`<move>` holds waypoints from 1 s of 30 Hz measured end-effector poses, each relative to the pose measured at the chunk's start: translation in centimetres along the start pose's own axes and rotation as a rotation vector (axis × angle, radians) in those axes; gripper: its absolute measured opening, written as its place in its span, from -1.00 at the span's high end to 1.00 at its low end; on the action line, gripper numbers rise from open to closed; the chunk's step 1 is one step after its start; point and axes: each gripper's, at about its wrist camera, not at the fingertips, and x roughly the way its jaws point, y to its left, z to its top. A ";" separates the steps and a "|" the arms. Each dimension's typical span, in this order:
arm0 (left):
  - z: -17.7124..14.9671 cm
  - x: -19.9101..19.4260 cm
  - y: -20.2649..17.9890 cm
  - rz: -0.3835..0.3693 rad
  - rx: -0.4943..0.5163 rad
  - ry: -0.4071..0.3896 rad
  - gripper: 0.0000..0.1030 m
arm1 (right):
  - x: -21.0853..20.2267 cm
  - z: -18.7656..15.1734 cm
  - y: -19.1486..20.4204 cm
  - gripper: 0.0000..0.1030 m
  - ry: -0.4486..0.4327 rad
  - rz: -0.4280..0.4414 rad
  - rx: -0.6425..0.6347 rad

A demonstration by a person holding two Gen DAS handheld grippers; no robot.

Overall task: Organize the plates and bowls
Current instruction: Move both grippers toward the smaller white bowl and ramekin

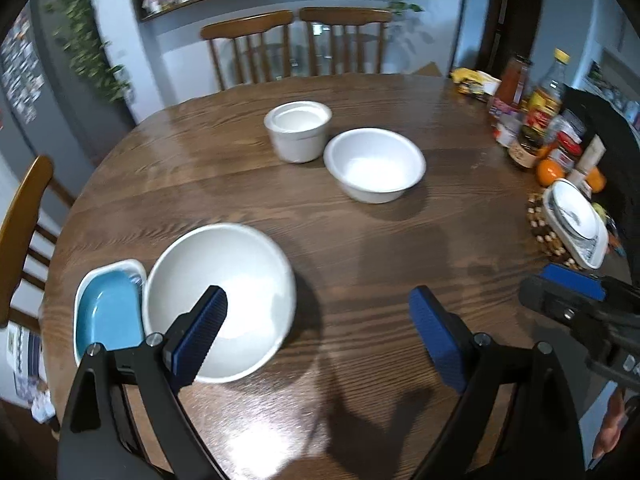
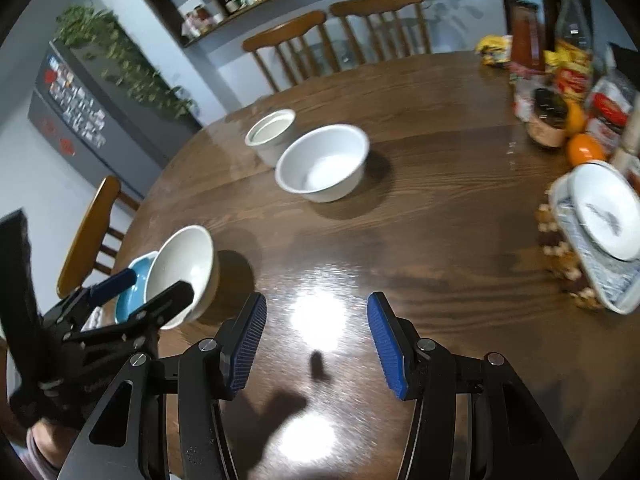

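While the round wooden table (image 1: 360, 248) shows dark, glossy grain, its crockery is smooth and glazed: a large white bowl (image 1: 224, 300) tilted at the near left edge against a blue oblong dish (image 1: 106, 312), a rounded white bowl (image 1: 374, 164) touching a straight-walled white pot (image 1: 299, 130) mid-table, and a white plate (image 2: 606, 216) stacked in a patterned rectangular dish (image 2: 600, 276) at the right. The left gripper (image 1: 316, 328) gapes wide, one ribbed blue pad overlapping the tilted bowl, though contact cannot be judged; the right gripper (image 2: 316, 340) is spread wide over bare wood, holding nothing. Bottles and oranges at the far right are blurred and partly cut off.
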 end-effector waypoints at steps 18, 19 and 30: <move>3.7 0.1 -9.5 -0.215 0.237 0.002 -0.79 | -10.6 -3.2 -5.5 -0.04 -0.197 -0.209 0.189; 3.9 -0.3 -9.8 -0.228 0.243 -0.007 -0.79 | -11.0 -3.1 -5.5 -0.04 -0.205 -0.220 0.191; 6.1 -3.8 -11.0 -0.279 0.289 -0.095 -0.79 | -14.3 -2.1 -4.7 -0.04 -0.278 -0.256 0.174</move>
